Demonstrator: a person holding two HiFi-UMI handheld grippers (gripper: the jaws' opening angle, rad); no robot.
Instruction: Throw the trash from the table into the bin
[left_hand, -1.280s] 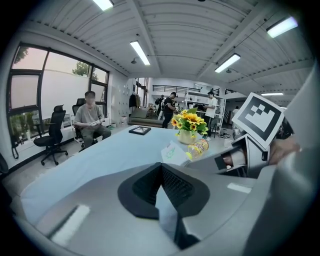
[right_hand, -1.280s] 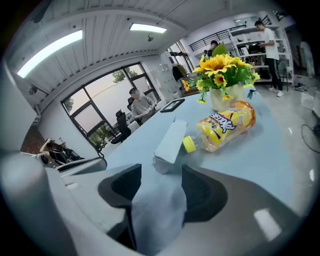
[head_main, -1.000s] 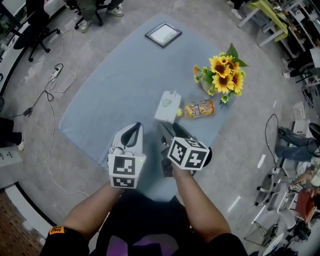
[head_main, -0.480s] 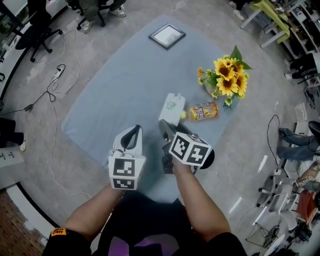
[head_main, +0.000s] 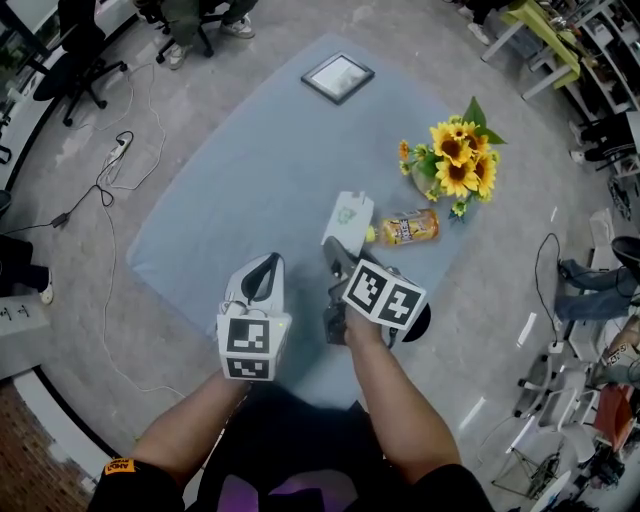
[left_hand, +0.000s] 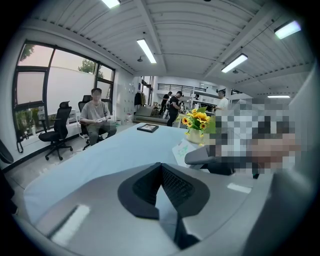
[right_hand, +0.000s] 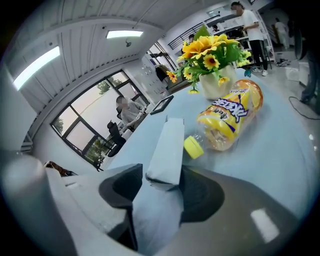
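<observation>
Squeeze likely next: white carton (right_hand: 167, 145) on the table (head_main: 240, 180), long axis toward 12 o'clock, near end between the parted, just-narrowing jaws of the right gripper (right_hand: 159, 175), not yet pinched; left gripper (left_hand: 161, 167) closed, empty, at 9 o'clock.

right gripper (right_hand: 160, 176) jaws just been closing, white carton (right_hand: 167, 142) end between them; yellow-cap bottle (right_hand: 231, 116) at its 2 o'clock, sunflower vase (right_hand: 218, 82) at 1 o'clock

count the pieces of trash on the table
2. A white carton sits near the middle of the table; a yellow-labelled bottle lies on its side right beside it, by the sunflowers. More could be hidden at the table's near edge.
</observation>
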